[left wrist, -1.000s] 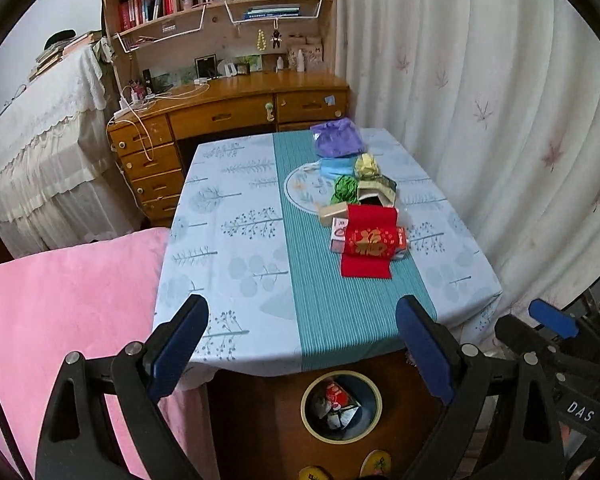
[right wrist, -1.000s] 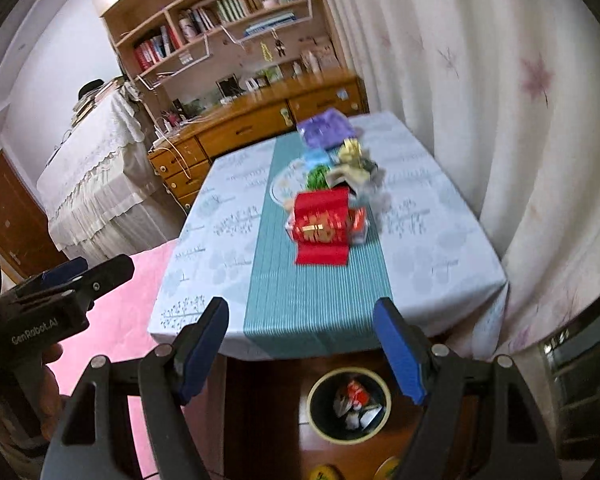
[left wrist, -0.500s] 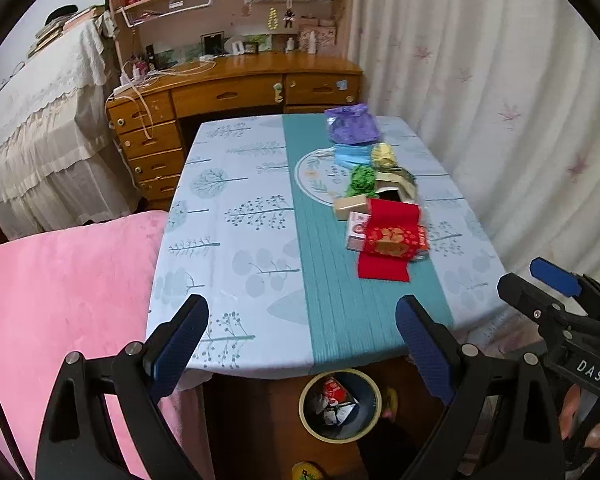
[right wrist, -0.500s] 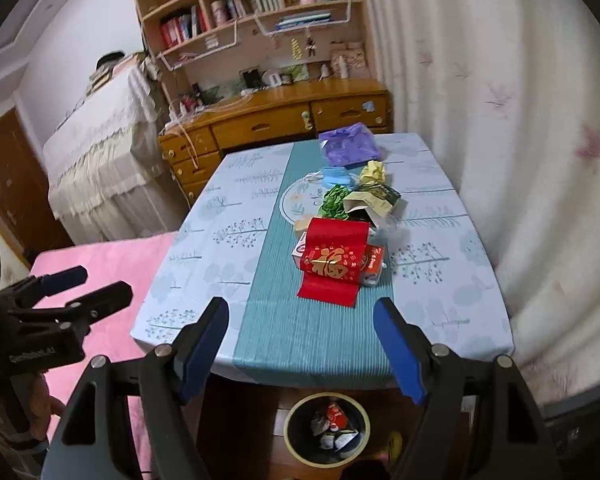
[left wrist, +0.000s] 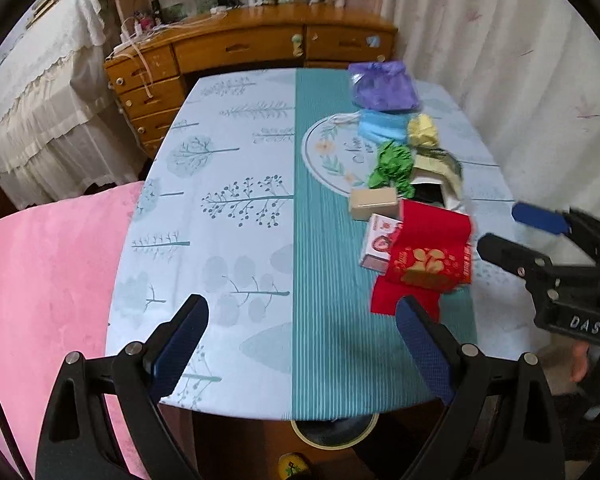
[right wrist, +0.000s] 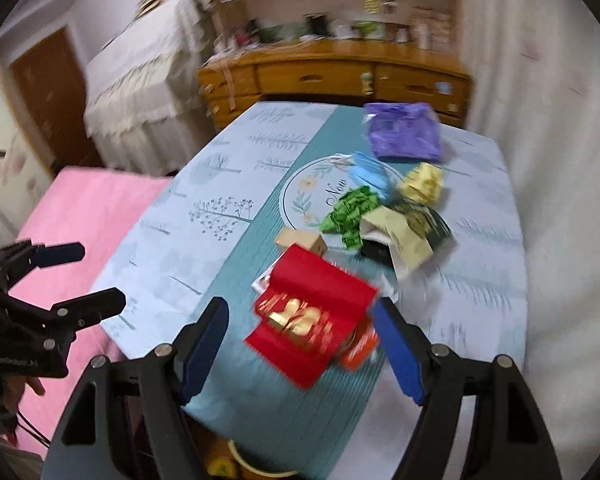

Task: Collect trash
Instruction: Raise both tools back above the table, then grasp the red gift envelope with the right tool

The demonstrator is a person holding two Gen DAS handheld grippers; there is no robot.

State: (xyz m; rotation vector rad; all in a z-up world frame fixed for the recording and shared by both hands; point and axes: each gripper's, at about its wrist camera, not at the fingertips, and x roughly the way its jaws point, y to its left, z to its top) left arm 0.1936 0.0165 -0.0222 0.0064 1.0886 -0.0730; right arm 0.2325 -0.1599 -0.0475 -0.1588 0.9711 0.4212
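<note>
A pile of trash lies on the right half of the table [left wrist: 220,200]: a red packet [left wrist: 424,256] [right wrist: 312,316], a tan box [left wrist: 376,202], green crumpled paper [left wrist: 392,164], a yellow wad [left wrist: 422,130], a blue mask [left wrist: 382,128] and a purple bag [left wrist: 382,86]. My right gripper [right wrist: 300,312] hangs open just above the red packet, which shows between its fingers without being touched. My left gripper [left wrist: 300,320] is open and empty over the near table edge, left of the pile. A yellow-rimmed bin [left wrist: 332,434] peeks out below the table.
A pink padded seat [left wrist: 40,280] adjoins the table's left side. A wooden desk [left wrist: 260,48] with drawers stands behind the table, and a lace-covered bed [left wrist: 40,100] lies at far left. A white curtain [left wrist: 500,60] hangs close along the right.
Both grippers have come forward and down toward the table. The right one rolled and now frames the red packet. The bin has slid mostly out of sight under the table edge.
</note>
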